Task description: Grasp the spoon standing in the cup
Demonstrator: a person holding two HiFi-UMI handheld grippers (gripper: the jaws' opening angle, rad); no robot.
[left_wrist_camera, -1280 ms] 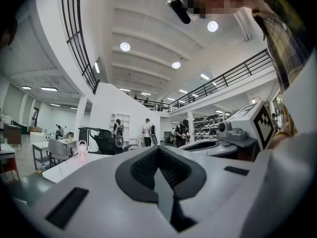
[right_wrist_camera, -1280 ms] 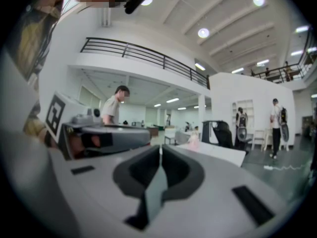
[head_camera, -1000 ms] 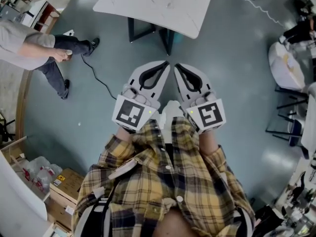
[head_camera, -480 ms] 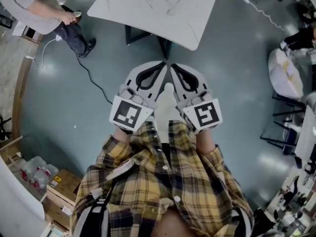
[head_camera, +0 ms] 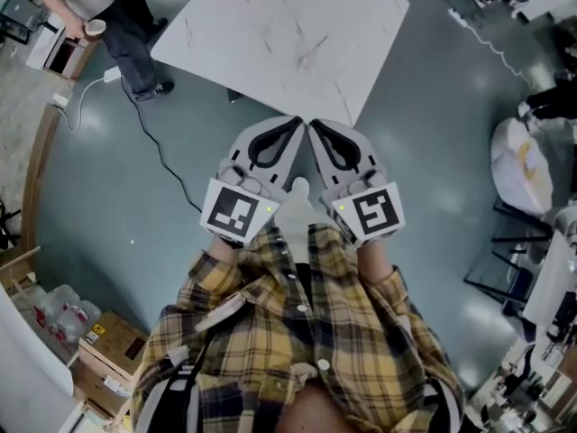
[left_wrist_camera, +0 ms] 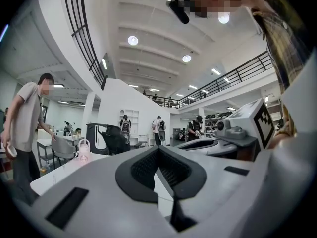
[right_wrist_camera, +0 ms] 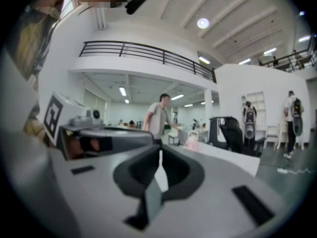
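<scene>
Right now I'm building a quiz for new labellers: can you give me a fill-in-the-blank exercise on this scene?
1. The left gripper and right gripper both have their jaws ___.
2. The table ahead of them has a ___ top.
3. The small object on that table is ___.
4. The person's checked shirt is mainly ___.
Missing words: shut; white; pink; yellow.
</scene>
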